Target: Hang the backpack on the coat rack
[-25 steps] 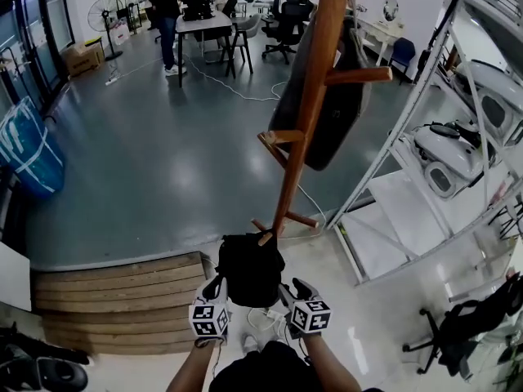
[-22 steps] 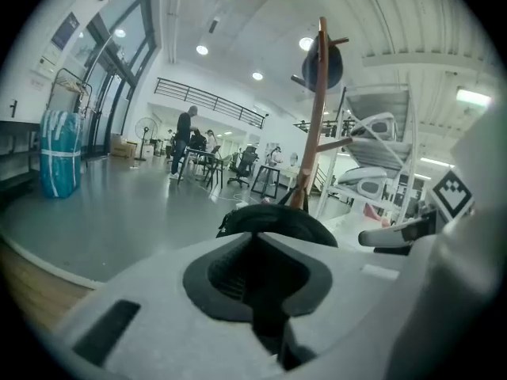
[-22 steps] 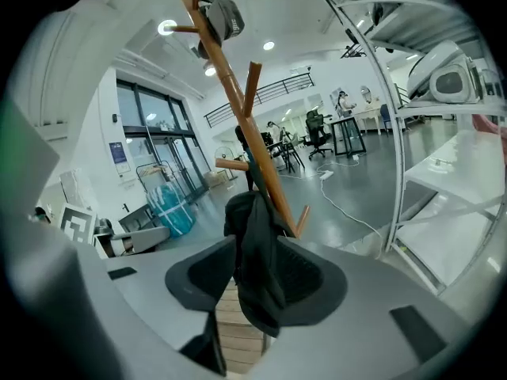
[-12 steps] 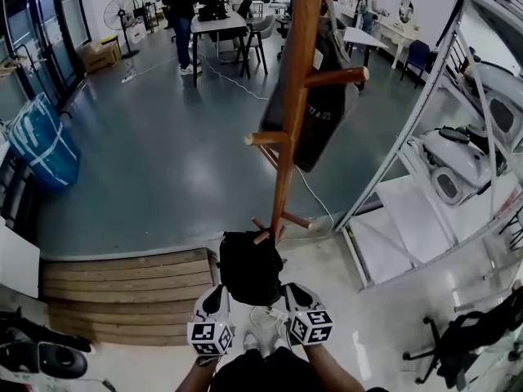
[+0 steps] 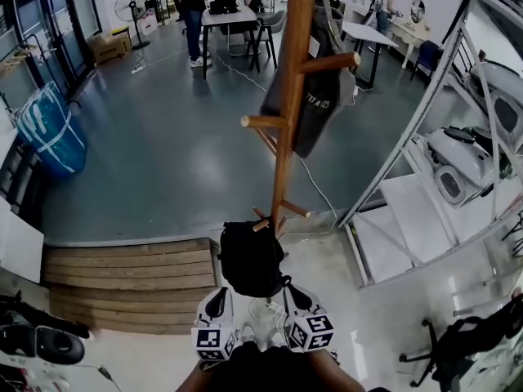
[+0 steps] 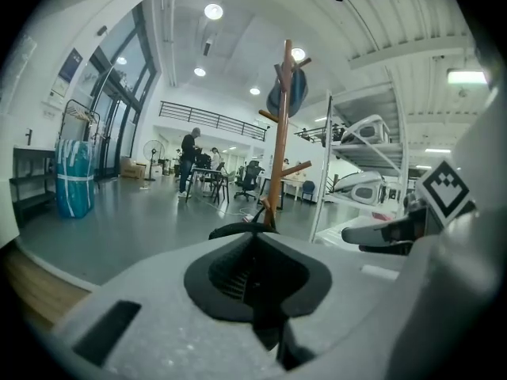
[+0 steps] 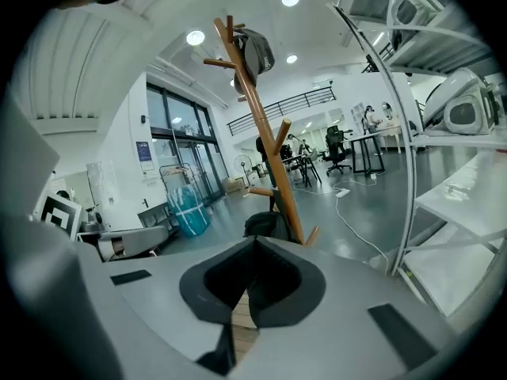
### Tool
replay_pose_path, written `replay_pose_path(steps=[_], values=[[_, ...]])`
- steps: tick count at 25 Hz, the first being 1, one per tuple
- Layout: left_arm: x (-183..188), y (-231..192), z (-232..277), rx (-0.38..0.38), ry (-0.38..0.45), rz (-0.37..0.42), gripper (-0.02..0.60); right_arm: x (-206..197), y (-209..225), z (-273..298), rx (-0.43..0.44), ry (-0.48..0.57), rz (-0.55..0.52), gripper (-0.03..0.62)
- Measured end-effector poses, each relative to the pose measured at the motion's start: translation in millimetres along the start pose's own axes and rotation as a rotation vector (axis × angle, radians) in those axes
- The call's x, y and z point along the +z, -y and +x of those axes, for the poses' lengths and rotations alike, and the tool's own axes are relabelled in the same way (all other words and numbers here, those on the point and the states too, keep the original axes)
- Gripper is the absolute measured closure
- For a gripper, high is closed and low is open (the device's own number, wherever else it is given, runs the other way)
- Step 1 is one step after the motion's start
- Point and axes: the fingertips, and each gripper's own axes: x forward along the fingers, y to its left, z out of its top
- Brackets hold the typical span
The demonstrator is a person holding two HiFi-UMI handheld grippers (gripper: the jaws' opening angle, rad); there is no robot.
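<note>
Backpack (image 5: 251, 260) slumped at foot of coat rack (image 5: 286, 137), dead ahead, midway between left claw (image 5: 218, 295) and right claw (image 5: 291, 291); both pinched together, nothing discernible between; nearest peg (image 5: 263, 122) well above.

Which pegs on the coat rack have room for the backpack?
The mid-height left peg is bare, open grey floor behind it. The upper right peg is crowded by a hanging dark bag. The low pegs sit close above the backpack.
</note>
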Motion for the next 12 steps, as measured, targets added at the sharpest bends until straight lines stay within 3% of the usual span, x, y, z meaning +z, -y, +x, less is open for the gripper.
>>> replay_pose_path(steps=[12], values=[[-9,19,-17,-0.004,-0.003,-0.002,0.558,-15,-16,-14,0.044,-0.022,-0.028,0.582]])
